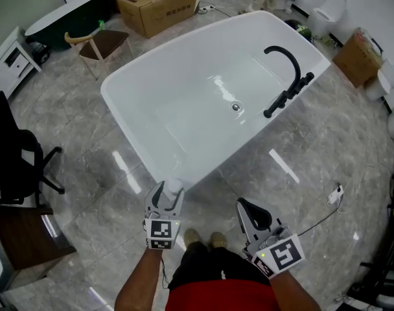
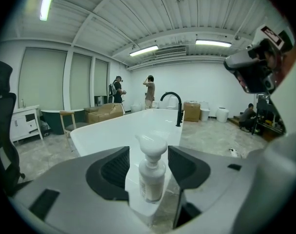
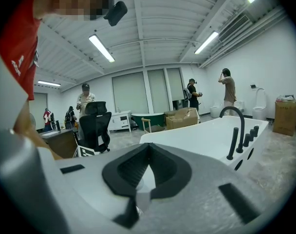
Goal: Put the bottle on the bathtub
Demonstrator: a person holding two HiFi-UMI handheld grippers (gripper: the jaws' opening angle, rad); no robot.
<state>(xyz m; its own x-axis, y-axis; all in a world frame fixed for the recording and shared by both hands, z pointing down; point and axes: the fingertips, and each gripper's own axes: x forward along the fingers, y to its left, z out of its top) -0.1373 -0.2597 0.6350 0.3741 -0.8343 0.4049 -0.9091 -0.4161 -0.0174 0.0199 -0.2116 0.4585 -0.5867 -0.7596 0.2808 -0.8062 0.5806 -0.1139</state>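
Bottle [image 2: 152, 172] standing on the bathtub's [image 1: 159, 88] near corner.
The left gripper's [image 1: 169, 196] jaws flank it, released; the right gripper's [image 1: 246, 207] jaws are clenched on nothing.

One white bathtub [image 1: 114, 88], one pump bottle [image 2: 152, 177], two hand-held grippers [image 1: 166, 194] [image 1: 245, 205], one faucet [image 1: 295, 70], one office chair [image 1: 15, 161]

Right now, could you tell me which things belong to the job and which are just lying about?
Job: bottle, bathtub.
Lying about: cardboard box, wooden chair, black office chair, toilet.
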